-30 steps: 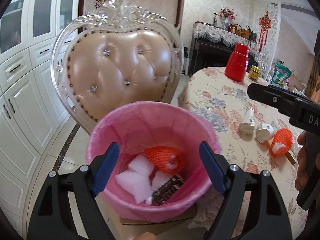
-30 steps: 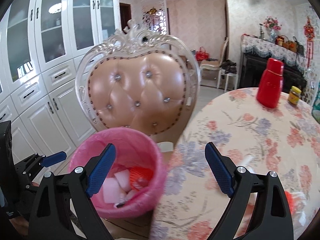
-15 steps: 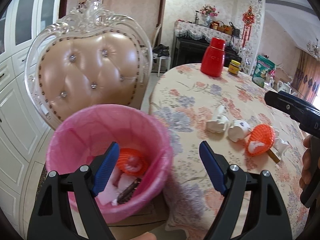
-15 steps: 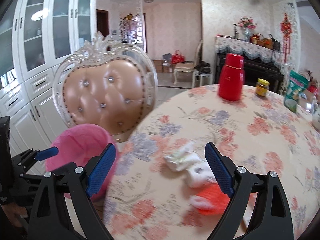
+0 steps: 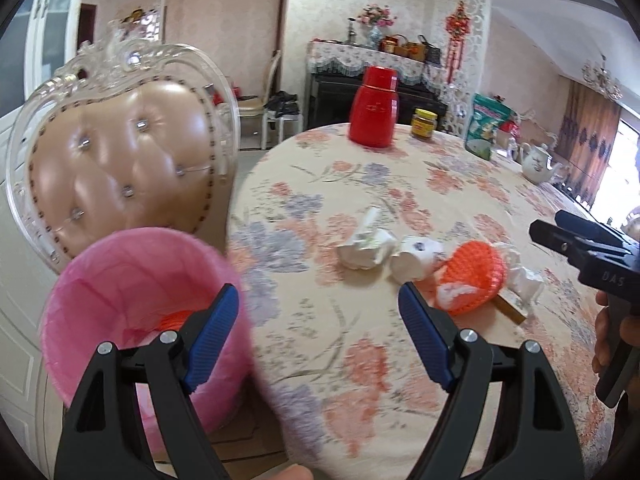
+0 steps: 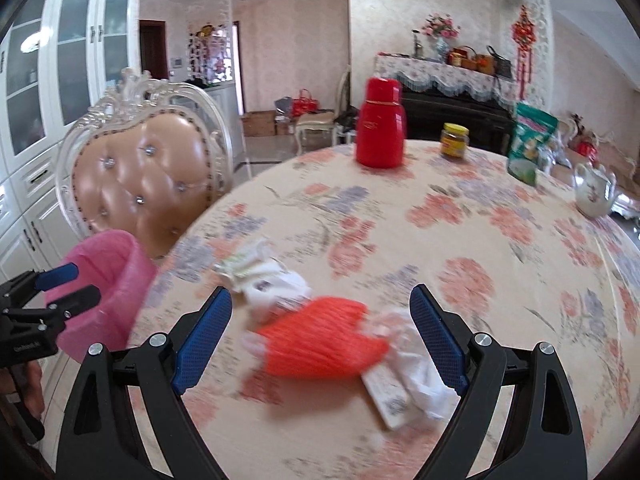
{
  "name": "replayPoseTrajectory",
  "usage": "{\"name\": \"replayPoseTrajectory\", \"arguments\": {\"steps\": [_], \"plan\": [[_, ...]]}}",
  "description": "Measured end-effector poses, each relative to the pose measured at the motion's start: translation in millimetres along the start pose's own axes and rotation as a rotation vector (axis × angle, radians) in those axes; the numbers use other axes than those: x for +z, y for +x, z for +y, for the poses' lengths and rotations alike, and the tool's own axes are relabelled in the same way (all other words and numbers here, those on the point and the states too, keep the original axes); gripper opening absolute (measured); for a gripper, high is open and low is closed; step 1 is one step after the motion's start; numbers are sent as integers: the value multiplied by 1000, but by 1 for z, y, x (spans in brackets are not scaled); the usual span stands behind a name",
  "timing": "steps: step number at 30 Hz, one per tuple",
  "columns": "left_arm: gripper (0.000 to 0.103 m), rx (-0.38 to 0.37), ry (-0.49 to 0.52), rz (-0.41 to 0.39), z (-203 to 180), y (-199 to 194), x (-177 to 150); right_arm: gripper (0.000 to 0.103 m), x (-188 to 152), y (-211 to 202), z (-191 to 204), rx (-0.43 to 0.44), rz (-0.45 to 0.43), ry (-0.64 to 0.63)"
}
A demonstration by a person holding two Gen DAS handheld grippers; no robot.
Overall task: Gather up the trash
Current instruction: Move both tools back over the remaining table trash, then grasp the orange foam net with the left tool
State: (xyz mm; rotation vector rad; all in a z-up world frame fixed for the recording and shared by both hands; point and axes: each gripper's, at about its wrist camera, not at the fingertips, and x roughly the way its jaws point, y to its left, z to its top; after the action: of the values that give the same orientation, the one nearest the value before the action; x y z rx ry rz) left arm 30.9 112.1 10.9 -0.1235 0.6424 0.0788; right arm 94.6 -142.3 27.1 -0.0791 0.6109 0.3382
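Nearest, right gripper [image 6: 320,340] with blue pads [image 6: 202,336] spread wide and empty, poised low over the litter on the floral table [image 6: 460,232]. Directly between those pads: orange foam net [image 6: 320,344], with crumpled clear wrap [image 6: 408,356] and a flat paper packet [image 6: 386,400] touching its far-right side. Just beyond, two crushed white cups [image 6: 264,276] lying side by side, blurred. Left gripper [image 5: 320,332] likewise spread, nothing in it, straddling the table's edge with the pink-lined bin [image 5: 132,292] just beside its left pad, an orange scrap visible inside. Further off: red flask [image 6: 380,124], yellow-lidded jar [image 6: 455,140], green bag [image 6: 530,144], white teapot [image 6: 594,192] — likely not trash. Risks, judged: closing on the net could snag the wrap and drag the packet off the table; springy foam could slip out on the way to the bin; bin below the table's edge, so an early release would miss.
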Motion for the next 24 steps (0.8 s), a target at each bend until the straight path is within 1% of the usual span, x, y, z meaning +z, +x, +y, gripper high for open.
{"name": "replayPoseTrajectory", "arguments": {"steps": [12,16,19,24], "plan": [[79,-112,107,34,-80,46,6,85,-28,3,-70,-60,47,82],[79,-154,158,48,-110,64,7,85,-35,3,-92,-80,62,106],[79,-182,194,55,-130,76,7,85,-40,3,-104,-91,69,120],[79,-203,236,106,-155,105,3,85,-46,7,-116,-92,87,127]]}}
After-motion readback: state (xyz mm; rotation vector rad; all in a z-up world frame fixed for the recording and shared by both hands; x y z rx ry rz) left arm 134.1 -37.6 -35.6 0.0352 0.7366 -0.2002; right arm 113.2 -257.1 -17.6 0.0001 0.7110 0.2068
